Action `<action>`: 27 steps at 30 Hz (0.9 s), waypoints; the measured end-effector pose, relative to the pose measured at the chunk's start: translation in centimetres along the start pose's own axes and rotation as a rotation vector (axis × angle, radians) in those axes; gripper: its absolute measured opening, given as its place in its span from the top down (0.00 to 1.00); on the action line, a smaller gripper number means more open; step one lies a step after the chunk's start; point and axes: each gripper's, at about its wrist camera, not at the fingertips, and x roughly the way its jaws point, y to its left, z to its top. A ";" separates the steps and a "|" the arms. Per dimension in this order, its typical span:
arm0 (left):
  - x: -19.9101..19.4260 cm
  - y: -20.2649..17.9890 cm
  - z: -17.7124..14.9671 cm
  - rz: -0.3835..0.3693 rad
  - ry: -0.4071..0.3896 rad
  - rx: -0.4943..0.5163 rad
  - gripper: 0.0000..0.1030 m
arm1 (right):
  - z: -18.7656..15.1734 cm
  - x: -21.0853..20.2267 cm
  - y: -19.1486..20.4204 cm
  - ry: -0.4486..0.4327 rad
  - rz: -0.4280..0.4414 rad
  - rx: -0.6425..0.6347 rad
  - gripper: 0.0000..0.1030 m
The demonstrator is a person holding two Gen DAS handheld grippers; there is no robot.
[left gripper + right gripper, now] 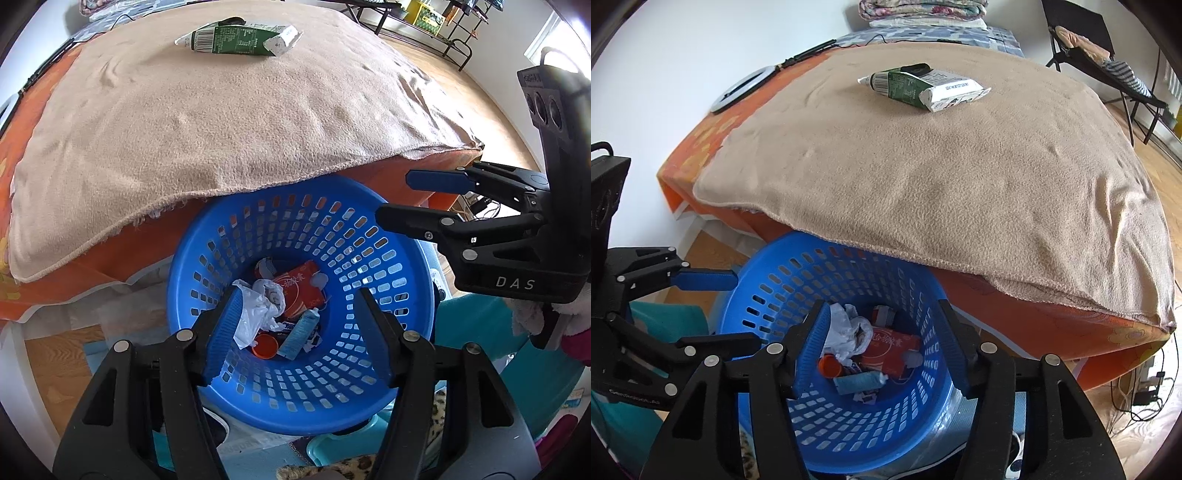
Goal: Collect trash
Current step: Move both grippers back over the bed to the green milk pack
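Both grippers are hanging right over the blue basket (388, 373), lower middle of each frame. The left gripper (301, 332) has its jaws spread wide with nothing between them, and the right gripper (882, 349) is the same, wide open and holding nothing. Down in the basket there's a crumpled white plastic bag (258, 312), a red packet (301, 291), an orange cap (266, 346) and a light blue tube (298, 334) all piled together. Still out on the beige blanket (960, 177) covering the bed, up at the top of the frame, is a flattened green and white carton (923, 88), well apart from the basket.
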 end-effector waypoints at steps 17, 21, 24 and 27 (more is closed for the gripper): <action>-2.2 2.0 2.7 0.011 -0.071 -0.068 0.38 | 2.0 -0.9 -0.8 -0.018 -0.107 0.025 0.30; -3.3 2.9 4.8 0.012 -0.097 -0.098 0.38 | 2.7 -0.9 -1.2 -0.008 -0.097 0.041 0.30; -4.3 3.4 6.8 0.014 -0.126 -0.106 0.38 | 3.4 -1.0 -1.6 -0.026 -0.082 0.051 0.30; -5.3 3.8 9.2 0.039 -0.161 -0.091 0.38 | 4.4 -1.6 -2.3 -0.082 -0.054 0.067 0.30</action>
